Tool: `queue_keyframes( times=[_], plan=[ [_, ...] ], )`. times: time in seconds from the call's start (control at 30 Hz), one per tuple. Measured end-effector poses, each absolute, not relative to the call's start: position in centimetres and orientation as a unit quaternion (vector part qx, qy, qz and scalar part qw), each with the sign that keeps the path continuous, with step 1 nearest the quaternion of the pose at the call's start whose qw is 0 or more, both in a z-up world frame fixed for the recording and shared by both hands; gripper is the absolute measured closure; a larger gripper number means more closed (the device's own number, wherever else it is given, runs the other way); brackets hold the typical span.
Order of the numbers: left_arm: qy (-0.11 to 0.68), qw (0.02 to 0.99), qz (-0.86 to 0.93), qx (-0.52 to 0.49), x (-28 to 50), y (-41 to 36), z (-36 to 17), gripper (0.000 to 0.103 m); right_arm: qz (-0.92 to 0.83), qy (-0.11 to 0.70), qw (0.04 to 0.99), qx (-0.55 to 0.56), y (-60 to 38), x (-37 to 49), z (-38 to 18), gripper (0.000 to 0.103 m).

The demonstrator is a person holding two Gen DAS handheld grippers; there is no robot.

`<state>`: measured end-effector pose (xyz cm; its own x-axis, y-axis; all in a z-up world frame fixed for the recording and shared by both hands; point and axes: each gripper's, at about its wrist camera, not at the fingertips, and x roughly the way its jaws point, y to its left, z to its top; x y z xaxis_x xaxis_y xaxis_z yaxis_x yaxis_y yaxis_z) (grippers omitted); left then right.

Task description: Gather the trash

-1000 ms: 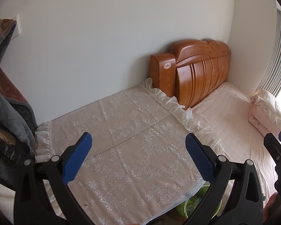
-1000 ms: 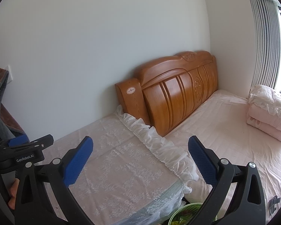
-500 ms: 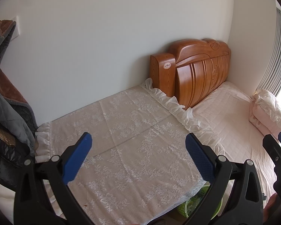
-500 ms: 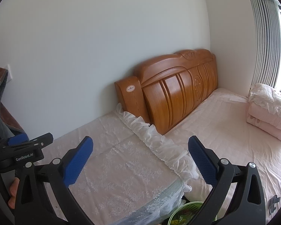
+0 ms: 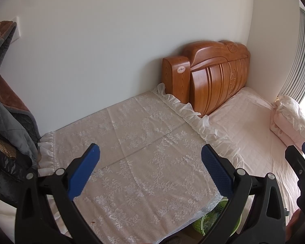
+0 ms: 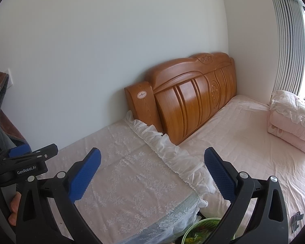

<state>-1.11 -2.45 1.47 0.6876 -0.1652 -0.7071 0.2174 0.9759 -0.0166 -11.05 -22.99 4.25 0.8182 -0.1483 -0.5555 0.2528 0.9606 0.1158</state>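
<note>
Left wrist view: the left gripper [image 5: 150, 169] hung over the lace cloth [image 5: 132, 148], its blue pads wide apart with nothing between them. Below its right finger, past the cloth's near edge, sat the green bin [image 5: 211, 218], partly hidden by that finger, with what looked like crumpled wrappers inside. Ahead and to the right stood the headboard [image 5: 215, 81] and the pink bed [image 5: 252, 130]; a folded quilt [image 5: 288, 120] lay far right. Clothes [image 5: 8, 126] hung at the left edge. The right gripper's tip [image 5: 301, 166] showed at the right margin.

Right wrist view: the right gripper [image 6: 152, 174] was also spread wide and empty, above the cloth's frilled edge [image 6: 168, 154]. The bin showed directly beneath, between its fingers at the bottom edge, holding greenish and yellow scraps [image 6: 197, 236]. A small dark scrap [image 6: 296, 220] lay on the bed, low and right of the right finger; what it was could not be told.

The scraps looked light, soft and crushable, so a gentle pinch on a raised fold should do. The bin seemed thin plastic, light and a little slick; its rim is the likely hold.
</note>
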Motion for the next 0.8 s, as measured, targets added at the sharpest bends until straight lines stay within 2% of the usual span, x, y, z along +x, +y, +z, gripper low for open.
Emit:
queue_keyframes(
  times=[0.8],
  plan=[
    [0.372,0.921,-0.113,0.028,-1.38,-2.30,1.17,0.007,-0.102,0.292,0.947,0.089,-22.79,-11.36,3.86,0.002]
  ],
)
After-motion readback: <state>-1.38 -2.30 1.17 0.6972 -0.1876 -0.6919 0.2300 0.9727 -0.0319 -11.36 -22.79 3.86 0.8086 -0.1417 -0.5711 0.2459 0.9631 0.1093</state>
